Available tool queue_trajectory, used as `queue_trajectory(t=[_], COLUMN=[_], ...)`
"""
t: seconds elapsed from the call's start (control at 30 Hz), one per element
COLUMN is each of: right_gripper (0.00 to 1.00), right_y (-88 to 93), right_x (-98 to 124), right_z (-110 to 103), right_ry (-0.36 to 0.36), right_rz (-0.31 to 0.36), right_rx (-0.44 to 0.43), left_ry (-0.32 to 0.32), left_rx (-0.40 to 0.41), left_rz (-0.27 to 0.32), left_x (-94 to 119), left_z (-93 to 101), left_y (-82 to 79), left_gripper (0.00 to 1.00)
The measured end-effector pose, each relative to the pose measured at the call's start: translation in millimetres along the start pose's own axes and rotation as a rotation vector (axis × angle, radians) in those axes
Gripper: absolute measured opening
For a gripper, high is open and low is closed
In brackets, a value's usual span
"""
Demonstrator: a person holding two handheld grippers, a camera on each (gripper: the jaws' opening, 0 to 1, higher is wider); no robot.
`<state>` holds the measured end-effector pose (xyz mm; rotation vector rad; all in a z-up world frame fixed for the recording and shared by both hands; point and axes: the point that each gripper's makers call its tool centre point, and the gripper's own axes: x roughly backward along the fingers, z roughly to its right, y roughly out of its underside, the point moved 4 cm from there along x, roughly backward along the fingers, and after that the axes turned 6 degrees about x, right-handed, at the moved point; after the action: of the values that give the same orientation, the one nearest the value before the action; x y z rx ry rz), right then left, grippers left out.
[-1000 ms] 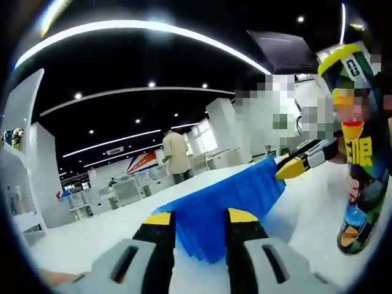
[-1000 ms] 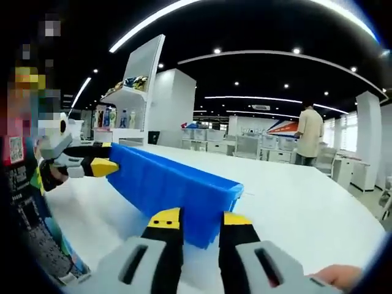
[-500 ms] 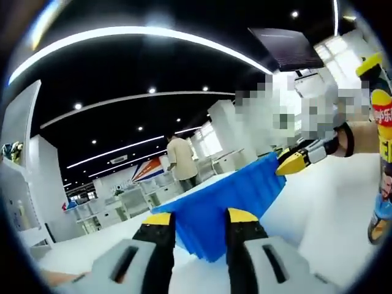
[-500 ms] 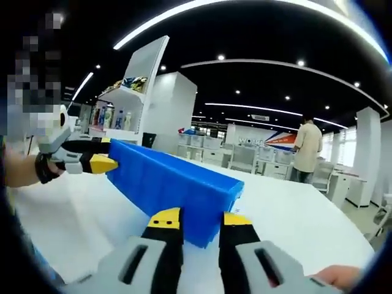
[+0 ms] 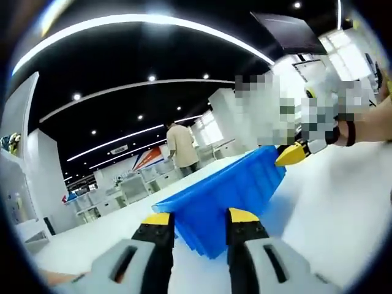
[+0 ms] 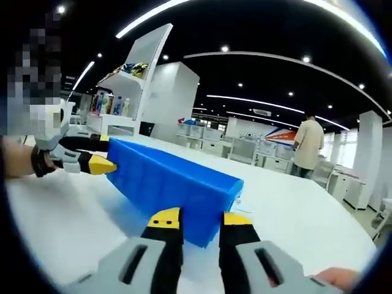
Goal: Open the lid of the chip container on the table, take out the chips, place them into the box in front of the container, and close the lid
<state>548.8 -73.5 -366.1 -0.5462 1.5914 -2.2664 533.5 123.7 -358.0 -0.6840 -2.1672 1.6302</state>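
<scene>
The box [image 5: 226, 196] is a long blue plastic bin with ribbed, fluted side walls and a flat rim, glossy under the ceiling lights. It sits on a smooth white table [image 5: 331, 208], and each gripper takes one of its ends. In the left gripper view, the left gripper [image 5: 196, 222] straddles the near corner, its black jaws with yellow tips set one on each side of the wall, and the right gripper [image 5: 293, 153] shows at the far end with its yellow tip against the rim. In the right gripper view, the right gripper [image 6: 195, 222] clasps its own end of the box [image 6: 171, 187] likewise, while the left gripper [image 6: 98, 160] meets the far end. The table [image 6: 294, 214] is bare and matte. The room behind is a showroom with a dark ceiling, curved strip lights and white shelves [image 6: 131, 92] holding bottles. A person [image 6: 308, 147] in a pale shirt stands far off.
</scene>
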Motion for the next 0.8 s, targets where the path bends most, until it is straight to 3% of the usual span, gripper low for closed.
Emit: queue_trajectory(t=[0.17, 0.37, 0.4, 0.43, 0.6, 0.7, 0.77, 0.8], right_gripper=[0.18, 0.19, 0.13, 0.12, 0.12, 0.12, 0.16, 0.22], right_y=[3.8, 17.9, 22.7, 23.2, 25.2, 27.2, 31.3, 32.8], right_x=[-0.7, -1.5, 0.3, -0.5, 5.8, 10.1, 12.1, 13.2], right_z=[0.6, -10.5, -6.9, -8.8, -5.3, -3.0, -4.2, -4.7], right_ry=[0.002, -0.006, 0.027, -0.002, -0.009, -0.015, -0.029, -0.037], right_rz=[-0.004, -0.058, -0.088, -0.087, -0.086, -0.076, -0.090, -0.096], right_rx=[0.005, 0.044, 0.079, 0.110, -0.016, -0.033, -0.031, -0.022], left_ry=[-0.007, -0.012, -0.021, -0.017, -0.015, -0.016, -0.017, -0.017], left_rx=[0.003, -0.073, -0.091, -0.096, -0.071, -0.109, -0.112, -0.111], left_rz=[-0.006, -0.082, -0.107, -0.110, -0.141, -0.128, -0.133, -0.134], left_x=[-2.6, -1.3, -0.7, -1.3, -0.1, 0.4, 2.3, 3.0], left_z=[1.8, 6.5, 6.2, 6.5, 8.5, 9.9, 10.6, 11.1], left_y=[6.5, 26.2, 30.5, 31.5, 38.3, 38.2, 37.7, 37.8], left_gripper=[0.33, 0.34, 0.34, 0.33, 0.33, 0.34, 0.34, 0.35])
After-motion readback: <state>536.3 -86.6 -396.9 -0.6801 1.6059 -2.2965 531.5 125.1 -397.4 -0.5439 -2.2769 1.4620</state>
